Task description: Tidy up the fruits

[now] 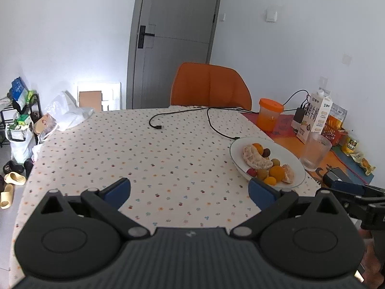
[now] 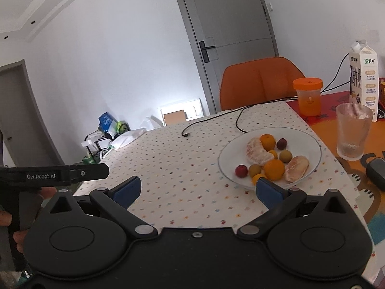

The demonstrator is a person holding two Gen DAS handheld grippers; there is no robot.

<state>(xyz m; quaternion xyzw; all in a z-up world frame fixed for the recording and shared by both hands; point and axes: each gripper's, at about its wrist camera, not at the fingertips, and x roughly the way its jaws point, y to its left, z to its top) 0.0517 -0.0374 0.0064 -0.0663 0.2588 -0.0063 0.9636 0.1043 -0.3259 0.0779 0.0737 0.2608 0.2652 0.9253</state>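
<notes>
A white plate point(image 1: 296, 166) point(image 2: 310, 144) on the dotted tablecloth holds mixed fruit: peeled citrus pieces point(image 1: 255, 159) point(image 2: 257, 153), small oranges point(image 1: 276, 172) point(image 2: 274, 168), red and green-yellow round fruits point(image 2: 241, 170). My left gripper point(image 1: 190, 190) is open above the cloth, its right finger just before the plate's near rim. My right gripper point(image 2: 198, 189) is open too, its right finger point(image 2: 270, 191) overlapping the plate's near edge. Neither holds anything.
A ribbed glass point(image 1: 314, 154) point(image 2: 352, 131), an orange-lidded cup point(image 1: 269, 114) point(image 2: 308, 96) and a milk carton point(image 1: 315, 115) point(image 2: 363, 79) stand right of the plate. A black cable point(image 1: 182, 118) crosses the far cloth. An orange chair point(image 1: 209, 84) stands behind the table.
</notes>
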